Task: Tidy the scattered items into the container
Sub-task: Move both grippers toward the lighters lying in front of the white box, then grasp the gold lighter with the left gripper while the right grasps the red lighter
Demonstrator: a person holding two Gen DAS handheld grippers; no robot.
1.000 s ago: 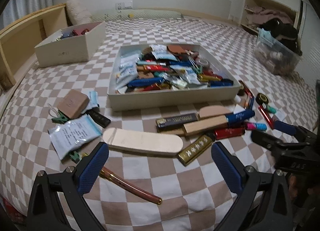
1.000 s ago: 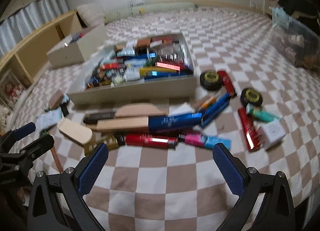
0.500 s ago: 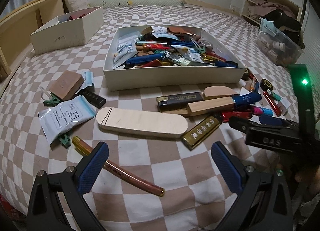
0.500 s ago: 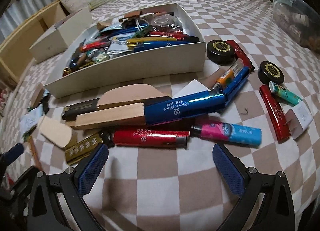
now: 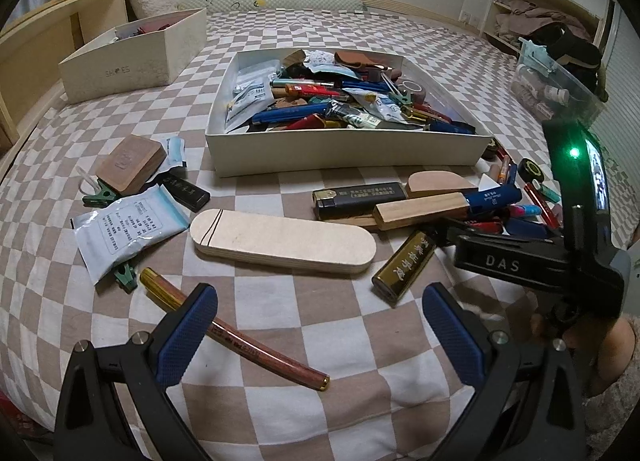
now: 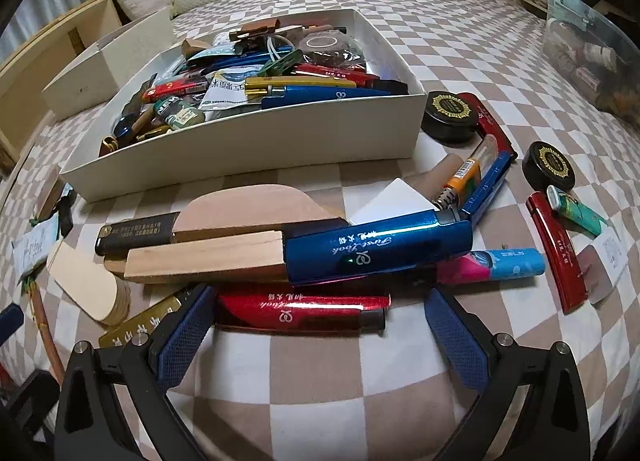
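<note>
Spread wide around a red case [image 6: 300,309] just in front of the white container [image 6: 256,157]: right gripper [image 6: 316,325], pads flanking the case's two ends, long axis crosswise between them. Likewise parted and empty, farther from the case: left gripper [image 5: 316,325], over a copper pen [image 5: 236,325] near the container.

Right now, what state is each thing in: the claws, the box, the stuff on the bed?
Left claw: open, empty.
Right claw: open, straddling the red case.
White box: lidless, nearly full.
Blue case: lying across the wooden block.
Round black tins: lids on.
</note>
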